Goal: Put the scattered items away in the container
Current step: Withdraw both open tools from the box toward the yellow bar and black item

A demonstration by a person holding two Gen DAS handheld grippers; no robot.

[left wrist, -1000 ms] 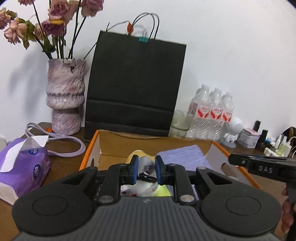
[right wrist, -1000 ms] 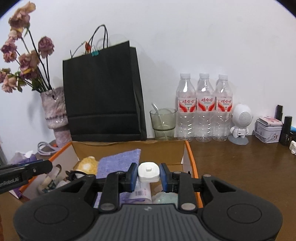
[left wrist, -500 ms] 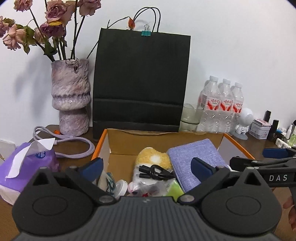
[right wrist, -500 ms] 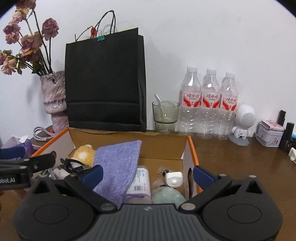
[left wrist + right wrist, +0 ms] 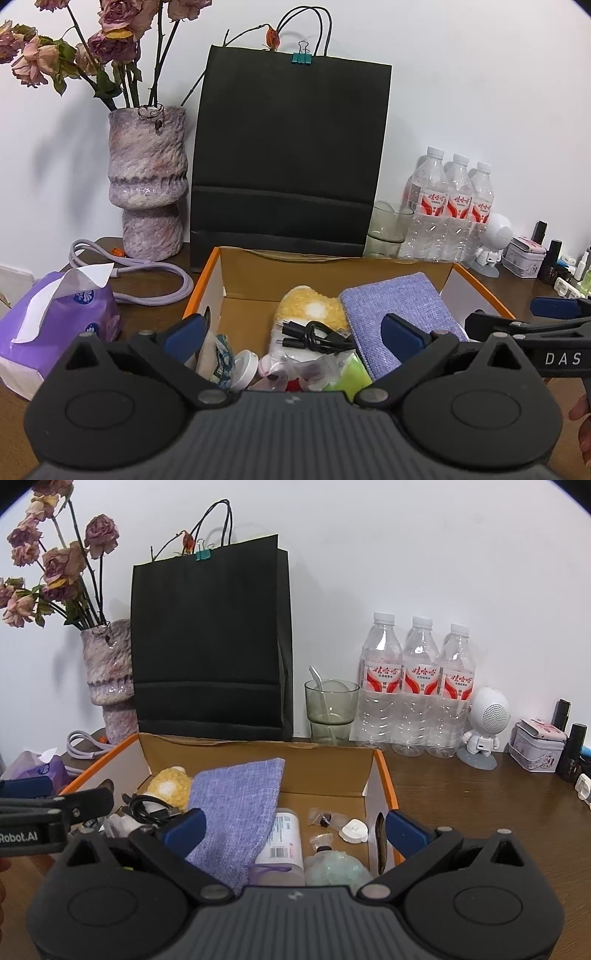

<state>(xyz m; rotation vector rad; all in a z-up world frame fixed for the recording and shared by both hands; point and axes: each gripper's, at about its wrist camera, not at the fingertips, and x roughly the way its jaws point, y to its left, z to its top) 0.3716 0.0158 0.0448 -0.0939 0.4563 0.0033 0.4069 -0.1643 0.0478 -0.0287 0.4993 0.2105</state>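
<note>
An orange-edged cardboard box (image 5: 207, 280) (image 5: 384, 775) stands on the brown table. Inside lie a purple cloth (image 5: 391, 306) (image 5: 240, 805), a yellow plush (image 5: 310, 306), a black cable (image 5: 317, 336), a white charger (image 5: 354, 830), a labelled bottle (image 5: 282, 834) and small packets. My left gripper (image 5: 291, 339) is open and empty above the box's near left part. My right gripper (image 5: 293, 825) is open and empty above the box's near right part.
A black paper bag (image 5: 288, 155), a vase with dried roses (image 5: 147, 184), a glass (image 5: 330, 712), three water bottles (image 5: 417, 690) and a white robot figure (image 5: 484, 723) stand behind the box. A purple tissue pack (image 5: 55, 325) and lilac cable (image 5: 147, 273) lie at left. Small tins sit at far right.
Both grippers have opened and pulled back. The black cable left the left gripper and the white charger left the right gripper; both now lie in the box.
</note>
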